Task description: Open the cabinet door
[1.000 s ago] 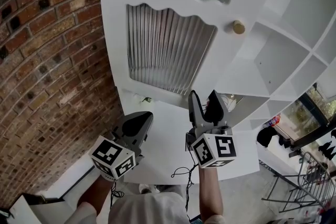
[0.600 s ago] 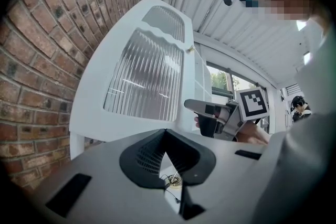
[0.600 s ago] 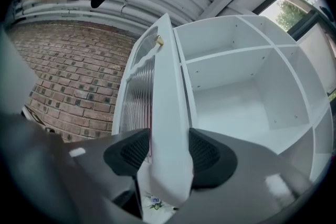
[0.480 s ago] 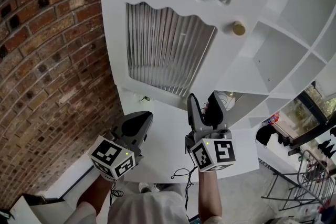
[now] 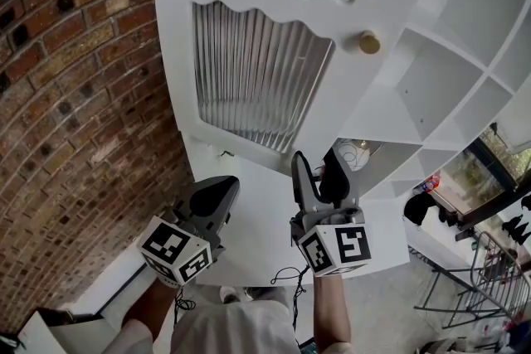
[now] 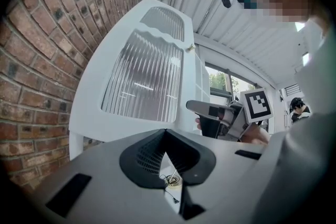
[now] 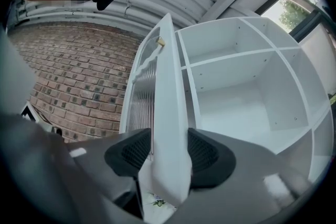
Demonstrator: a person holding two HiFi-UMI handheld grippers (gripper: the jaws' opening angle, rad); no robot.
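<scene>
Door (image 5: 257, 70) of white cabinet (image 5: 440, 79): swung well out from the shelves (image 5: 465, 4), beside brick wall (image 5: 75, 95). Two ribbed glass panes (image 5: 249, 75) set in a wavy white frame. Brass knob (image 5: 369, 41) near the free edge, well above the grip. Seen edge-on in the right gripper view (image 7: 169, 113), with knob (image 7: 160, 42) far up the edge, wall (image 7: 79, 71) to the left and shelves (image 7: 236, 86) to the right.

Right tool (image 5: 318, 166): clenched on the door's free edge, low down, one jaw on each face. Pads (image 7: 131, 152) pressed against the white edge, which fills the gap between them (image 7: 169, 152). Pointed slightly upward. Marker cube (image 5: 336, 249) at the rear, a bare forearm behind it.

Left tool (image 5: 217, 193): jaws together at the tips, nothing between them (image 6: 167, 136). Held level, just left of the right tool and apart from the door. Marker cube (image 5: 176, 251) at its rear. Door (image 6: 142, 81) ahead in the left gripper view, right tool (image 6: 223, 115) off to the right of it.

White surface (image 5: 257, 236) below both tools, under the door's lower edge.
</scene>
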